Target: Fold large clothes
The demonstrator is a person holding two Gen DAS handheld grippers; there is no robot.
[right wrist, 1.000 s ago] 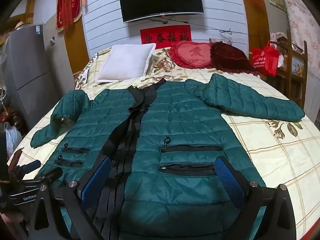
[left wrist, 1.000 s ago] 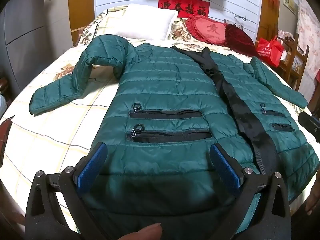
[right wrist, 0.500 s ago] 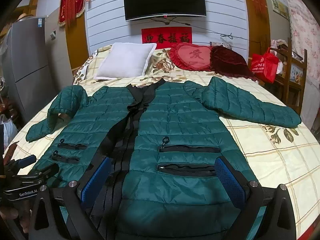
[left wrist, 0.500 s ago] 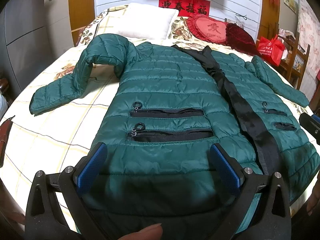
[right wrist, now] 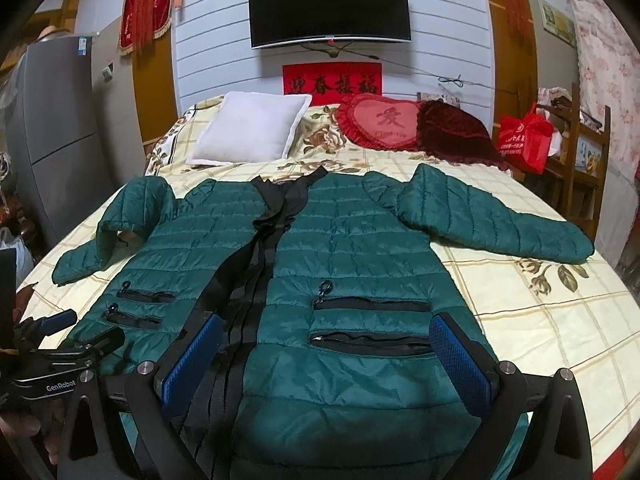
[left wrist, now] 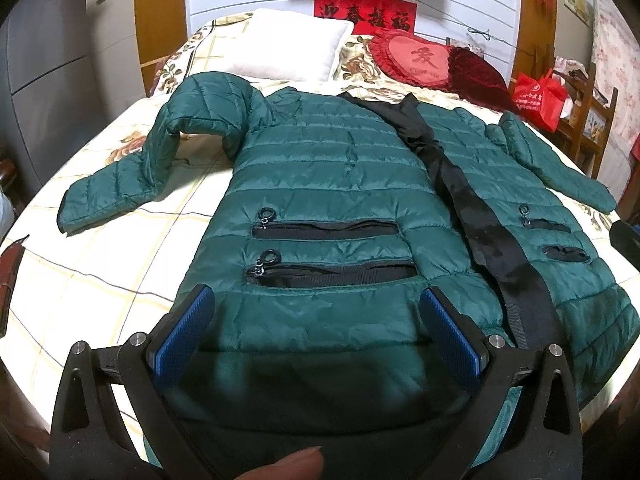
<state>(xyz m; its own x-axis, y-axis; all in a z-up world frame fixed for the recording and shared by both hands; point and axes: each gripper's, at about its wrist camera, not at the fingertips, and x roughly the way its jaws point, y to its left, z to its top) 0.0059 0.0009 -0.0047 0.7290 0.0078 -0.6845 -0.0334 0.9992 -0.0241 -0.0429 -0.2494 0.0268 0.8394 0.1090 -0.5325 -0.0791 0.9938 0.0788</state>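
A dark green quilted puffer jacket lies front-up on the bed, also in the right wrist view, with a black front placket and zip pockets. Its left sleeve is bent at the elbow; its right sleeve lies spread out to the side. My left gripper is open and empty over the hem of the jacket's left half. My right gripper is open and empty over the hem of the right half. The left gripper also shows at the left edge of the right wrist view.
The bed has a cream checked floral sheet. A white pillow, a red heart cushion and a dark red cushion lie at the head. A red bag sits on a wooden shelf at right. A grey fridge stands at left.
Both grippers have tilted up slightly, so the jacket sits lower in each view. The jacket has not moved, and both grippers stay open.
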